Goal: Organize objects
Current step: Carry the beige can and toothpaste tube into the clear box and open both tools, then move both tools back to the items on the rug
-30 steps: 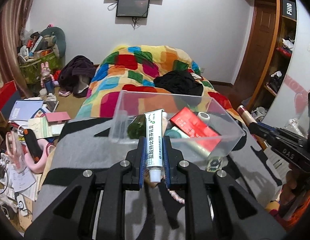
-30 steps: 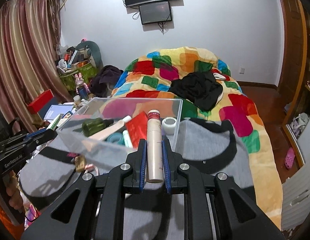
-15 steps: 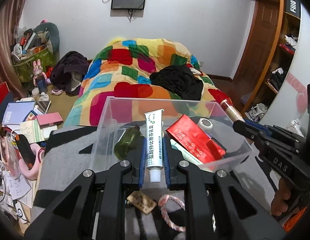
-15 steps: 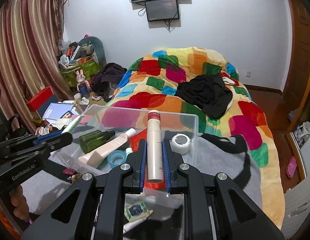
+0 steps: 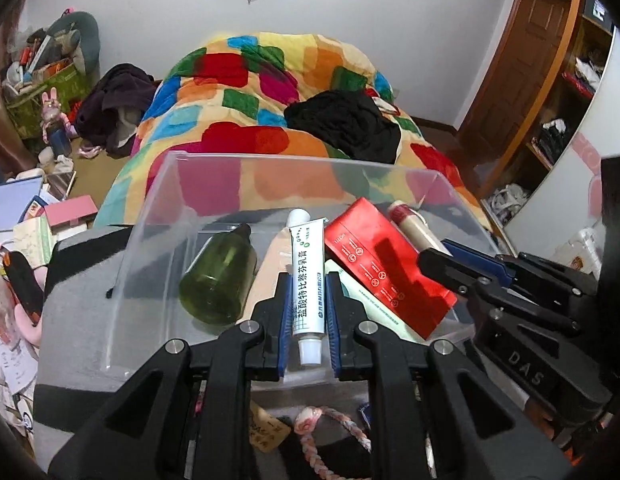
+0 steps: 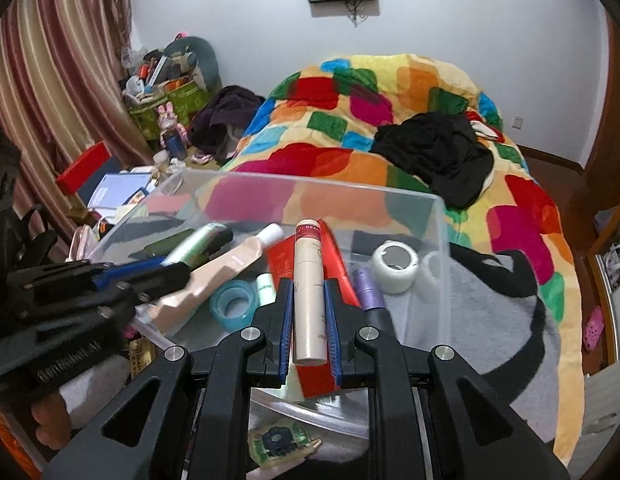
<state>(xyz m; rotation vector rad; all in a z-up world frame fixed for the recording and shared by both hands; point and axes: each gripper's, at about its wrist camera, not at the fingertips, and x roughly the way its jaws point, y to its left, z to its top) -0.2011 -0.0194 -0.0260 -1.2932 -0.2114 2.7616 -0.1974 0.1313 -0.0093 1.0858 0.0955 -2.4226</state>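
At lower centre of its view, the left gripper point(image 5: 309, 316) pinches a white ointment tube point(image 5: 307, 280) over the clear plastic bin point(image 5: 150, 216). The right gripper point(image 6: 309, 316) clamps a cream spray bottle point(image 6: 309, 292), likewise at lower centre, above the bin's red box point(image 6: 282, 264) and tape rolls.

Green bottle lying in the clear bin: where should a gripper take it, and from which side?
Grip the green bottle across its round body from above. It lies on its side on the bin floor, dark cap pointing away, with bare floor to its left and a tube close on its right.

bin point(image 5: 158, 216): clear glossy plastic | blanket point(image 6: 470, 300): grey fuzzy cloth (matt)
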